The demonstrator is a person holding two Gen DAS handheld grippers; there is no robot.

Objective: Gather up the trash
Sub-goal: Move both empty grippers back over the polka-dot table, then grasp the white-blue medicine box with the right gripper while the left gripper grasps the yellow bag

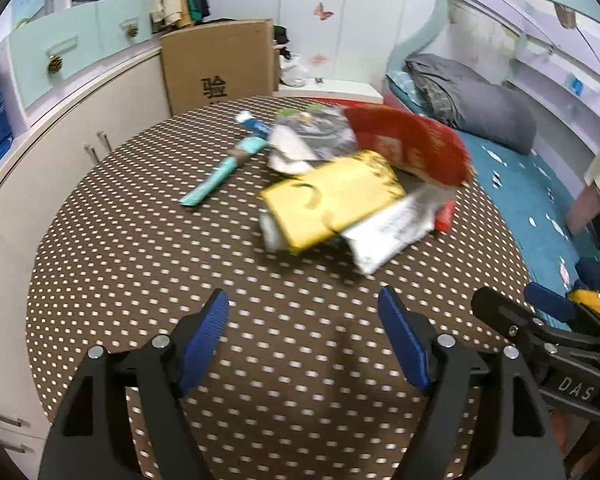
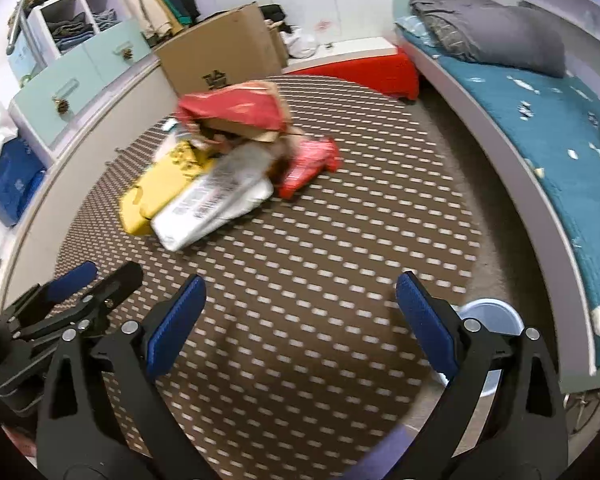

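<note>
Brown dotted tablecloth (image 1: 140,260) carries the trash pile (image 1: 340,196), with a teal wrapper (image 1: 224,172) just beside it. Nearer the cameras than that pile, the left gripper (image 1: 304,320) and right gripper (image 2: 300,304) hover side by side, jaws spread, nothing between them.

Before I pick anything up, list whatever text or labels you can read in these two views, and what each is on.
"DAS": white letters on the black body of the right tool, seen in the left wrist view.
"验": black character printed on the cardboard box.
White package: lines of print and a barcode-like strip, too blurred to read.
Yellow packet, red bag, teal wrapper: print blurred, unreadable.
</note>
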